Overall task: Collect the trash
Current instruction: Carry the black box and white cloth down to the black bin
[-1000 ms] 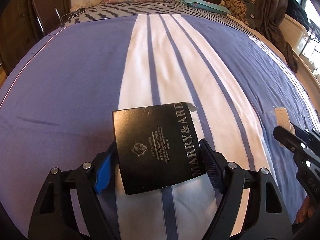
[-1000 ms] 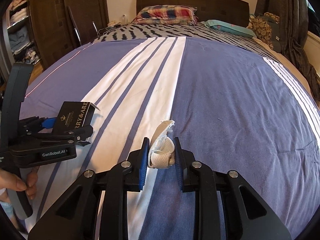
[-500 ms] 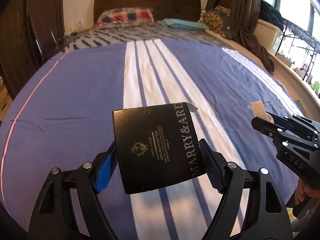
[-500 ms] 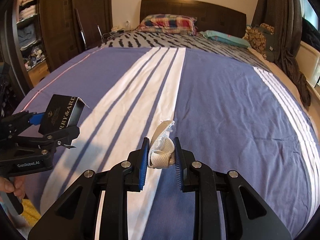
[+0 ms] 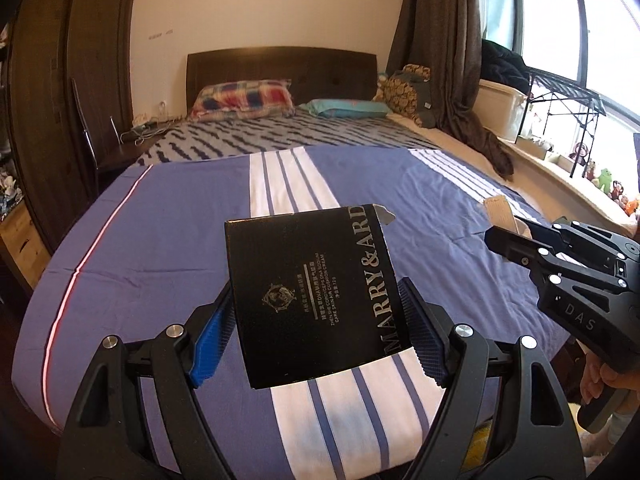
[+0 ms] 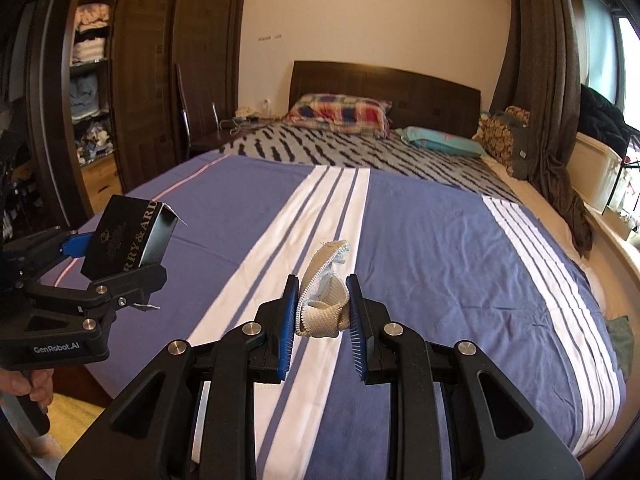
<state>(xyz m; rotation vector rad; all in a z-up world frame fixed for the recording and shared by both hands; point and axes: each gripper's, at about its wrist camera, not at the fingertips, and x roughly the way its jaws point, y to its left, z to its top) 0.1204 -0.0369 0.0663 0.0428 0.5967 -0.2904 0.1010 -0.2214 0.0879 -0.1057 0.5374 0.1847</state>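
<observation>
My left gripper (image 5: 316, 336) is shut on a flat black carton (image 5: 316, 294) printed "MARRY&ARD", held above the foot of the bed. The carton also shows in the right wrist view (image 6: 128, 238), at the left, in the left gripper (image 6: 120, 276). My right gripper (image 6: 322, 324) is shut on a crumpled white woven band (image 6: 324, 300), held above the bed's white stripe. The right gripper also shows in the left wrist view (image 5: 516, 240), with the band's white end (image 5: 498, 214) sticking out.
A bed with a blue and white striped cover (image 6: 420, 248) fills the middle. Pillows (image 6: 340, 114) lie by the dark headboard. A dark wardrobe (image 6: 148, 80) stands at the left. Curtains (image 5: 448, 60), a white bin (image 5: 502, 108) and a window sill lie at the right.
Both grippers have risen and pulled back from the bed, each still holding its item. The whole bed and room now show.
</observation>
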